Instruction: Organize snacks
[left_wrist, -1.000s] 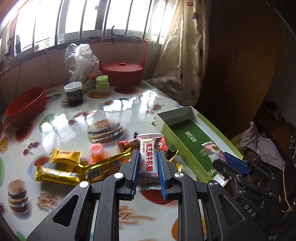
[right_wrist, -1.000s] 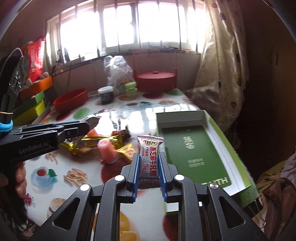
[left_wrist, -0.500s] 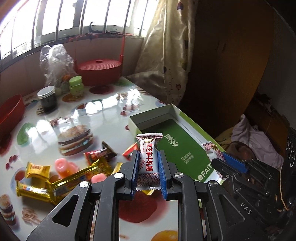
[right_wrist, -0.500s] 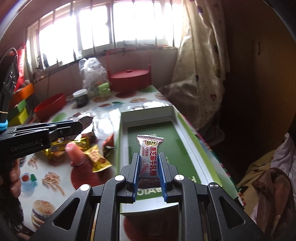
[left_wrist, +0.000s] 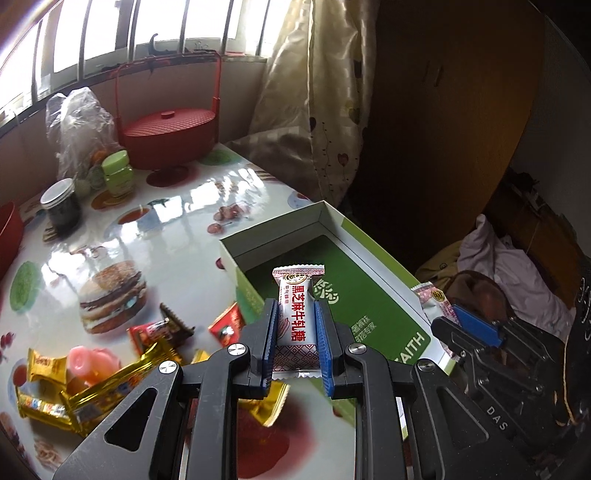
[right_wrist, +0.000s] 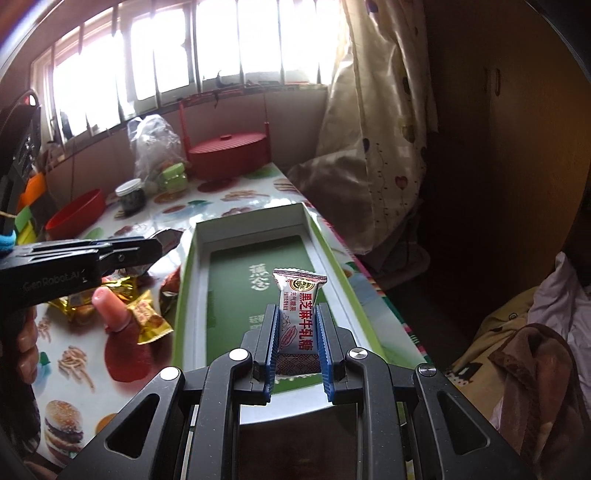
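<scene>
My left gripper (left_wrist: 295, 314) is shut on a white nougat candy (left_wrist: 297, 317) with red Chinese print, held upright above the near left wall of the open green box (left_wrist: 347, 258). My right gripper (right_wrist: 297, 317) is shut on a matching candy (right_wrist: 300, 314) and holds it over the near end of the same green box (right_wrist: 188, 295). The right gripper (left_wrist: 461, 325) with its candy also shows in the left wrist view. The left gripper (right_wrist: 162, 245) shows side-on in the right wrist view. Loose snacks (left_wrist: 103, 376) lie on the table left of the box.
A printed glossy tablecloth (left_wrist: 177, 236) covers the table. At the back stand a red lidded basket (left_wrist: 166, 133), a plastic bag (left_wrist: 77, 125), green jars (left_wrist: 116, 173), a dark jar (left_wrist: 62, 206) and a red bowl (right_wrist: 75, 214). A curtain (right_wrist: 373, 147) and clothes (right_wrist: 535, 350) lie to the right.
Both grippers, each still holding its candy, have moved right toward and over the green box, which now fills more of both views. The loose snacks have slid left in view.
</scene>
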